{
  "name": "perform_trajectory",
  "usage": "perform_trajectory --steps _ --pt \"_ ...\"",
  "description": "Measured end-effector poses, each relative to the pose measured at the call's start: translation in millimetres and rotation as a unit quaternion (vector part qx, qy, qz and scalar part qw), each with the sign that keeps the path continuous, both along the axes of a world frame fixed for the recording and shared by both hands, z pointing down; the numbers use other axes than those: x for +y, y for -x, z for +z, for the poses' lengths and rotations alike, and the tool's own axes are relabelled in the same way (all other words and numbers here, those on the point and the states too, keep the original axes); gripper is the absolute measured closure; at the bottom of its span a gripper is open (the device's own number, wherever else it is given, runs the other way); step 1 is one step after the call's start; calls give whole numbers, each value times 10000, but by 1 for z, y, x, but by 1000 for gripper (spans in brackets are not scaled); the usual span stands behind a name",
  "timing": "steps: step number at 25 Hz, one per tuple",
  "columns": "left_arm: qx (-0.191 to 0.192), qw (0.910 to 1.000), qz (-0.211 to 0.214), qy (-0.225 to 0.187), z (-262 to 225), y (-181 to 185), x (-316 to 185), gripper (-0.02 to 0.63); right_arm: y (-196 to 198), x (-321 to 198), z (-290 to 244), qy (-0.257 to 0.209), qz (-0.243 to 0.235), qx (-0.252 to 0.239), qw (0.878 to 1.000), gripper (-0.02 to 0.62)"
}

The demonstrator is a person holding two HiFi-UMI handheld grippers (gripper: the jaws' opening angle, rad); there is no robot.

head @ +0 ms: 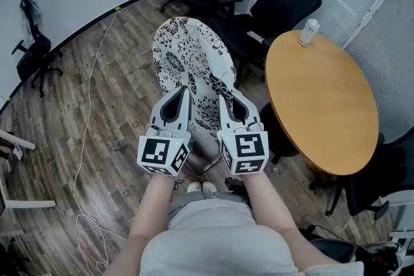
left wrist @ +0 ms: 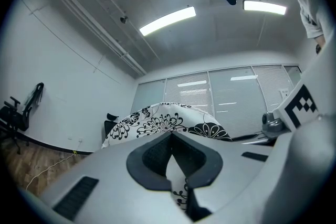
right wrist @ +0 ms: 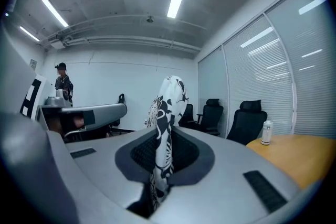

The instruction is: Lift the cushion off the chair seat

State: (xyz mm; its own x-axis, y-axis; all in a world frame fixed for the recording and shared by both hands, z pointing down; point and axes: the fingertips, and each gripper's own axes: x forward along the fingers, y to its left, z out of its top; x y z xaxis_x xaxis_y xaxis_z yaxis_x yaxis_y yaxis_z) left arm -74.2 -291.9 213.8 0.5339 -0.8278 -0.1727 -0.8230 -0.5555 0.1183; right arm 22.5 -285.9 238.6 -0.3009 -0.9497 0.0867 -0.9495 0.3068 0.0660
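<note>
The cushion, white with a black flower print, hangs in the air in front of me above the wooden floor. My left gripper is shut on its near edge at the left, and my right gripper is shut on the same edge at the right. In the left gripper view the cushion spreads out beyond the closed left gripper. In the right gripper view the cushion stands edge-on, pinched in the right gripper. The chair seat is hidden under the cushion and my hands.
A round wooden table stands at the right with a white can on its far edge. Black office chairs crowd behind the cushion. A cable runs over the floor at the left. A person stands far off.
</note>
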Motion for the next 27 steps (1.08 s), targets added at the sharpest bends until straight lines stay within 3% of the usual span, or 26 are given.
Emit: perform_trajectory --steps 27 --pt "-406 9990 98 -156 -7 -29 -1 604 -18 2 -26 -618 124 -69 9980 554"
